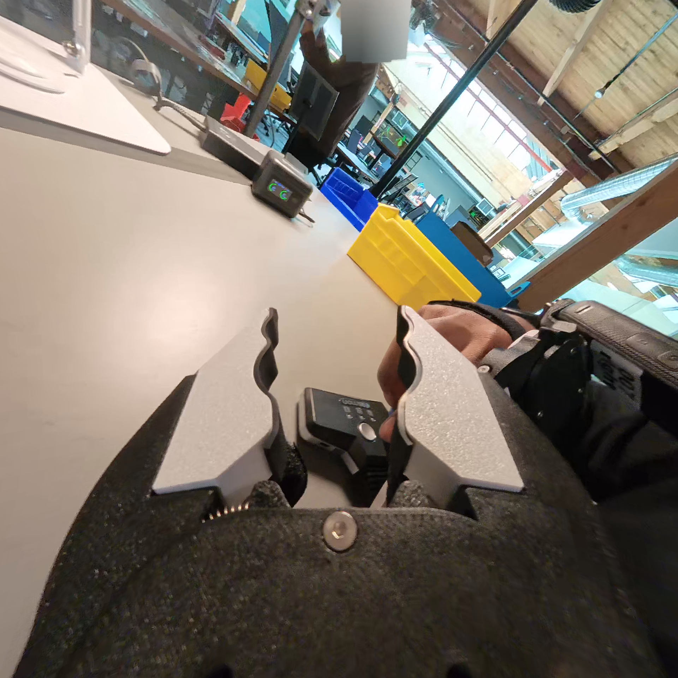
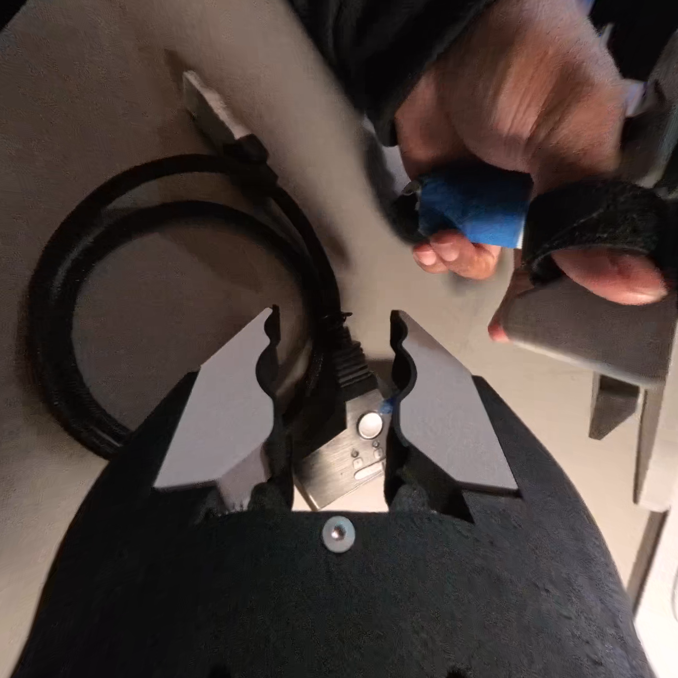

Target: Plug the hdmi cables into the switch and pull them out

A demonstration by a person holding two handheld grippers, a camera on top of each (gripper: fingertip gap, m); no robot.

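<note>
1. Left wrist view: left gripper (image 1: 335, 370) spread, holding nothing; black switch (image 1: 343, 422) on the table (image 1: 128, 293) between its fingers, a plug (image 1: 370, 464) in its near side.
2. Right wrist view: right gripper (image 2: 332, 352) spread, straddling switch (image 2: 346, 458); plugged cable (image 2: 176, 304) coiled at left; a hand (image 2: 513, 146) nearby.

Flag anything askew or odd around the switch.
Nothing looks damaged. The HDMI switch lies skewed between the right gripper's open fingers, one HDMI plug already seated. Its cable lies coiled on the table.
</note>
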